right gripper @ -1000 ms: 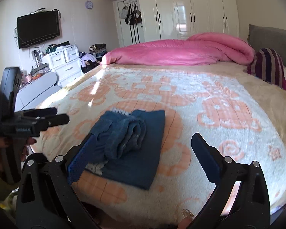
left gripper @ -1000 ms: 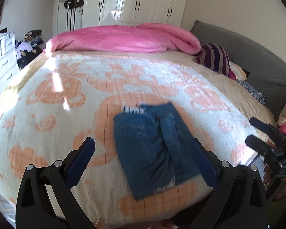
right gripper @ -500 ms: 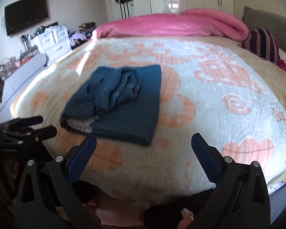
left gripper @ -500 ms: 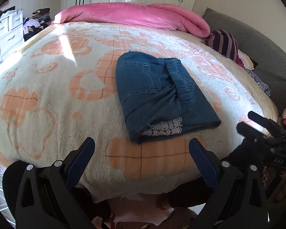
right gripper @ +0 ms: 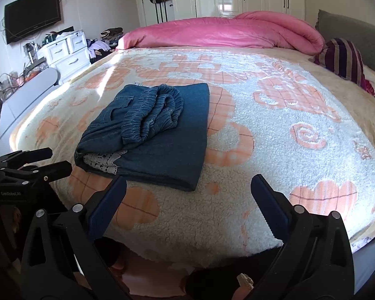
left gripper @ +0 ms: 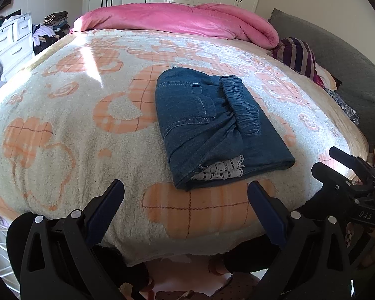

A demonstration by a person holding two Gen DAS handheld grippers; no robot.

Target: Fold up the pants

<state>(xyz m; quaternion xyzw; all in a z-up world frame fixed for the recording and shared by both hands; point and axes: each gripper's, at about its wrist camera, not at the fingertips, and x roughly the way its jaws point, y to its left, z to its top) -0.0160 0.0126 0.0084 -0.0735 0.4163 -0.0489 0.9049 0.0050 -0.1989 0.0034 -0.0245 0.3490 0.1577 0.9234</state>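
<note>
Blue denim pants (left gripper: 212,125) lie folded into a compact rectangle on the bed, with white lace trim showing at the near edge and the elastic waistband bunched on top. They also show in the right wrist view (right gripper: 150,130). My left gripper (left gripper: 186,197) is open and empty, held just off the near edge of the bed, in front of the pants. My right gripper (right gripper: 188,192) is open and empty, to the right of the pants. Each gripper shows at the edge of the other's view.
The bed has a cream and orange fleece blanket (left gripper: 62,125). A pink duvet (left gripper: 182,20) is rolled at the far end. A striped pillow (left gripper: 297,55) and grey headboard (left gripper: 342,57) lie right. White drawers (right gripper: 67,52) and a TV (right gripper: 32,22) stand left.
Both grippers have pulled back from the pants toward the near edge of the bed. The pants lie folded and still; the views have steadied.
</note>
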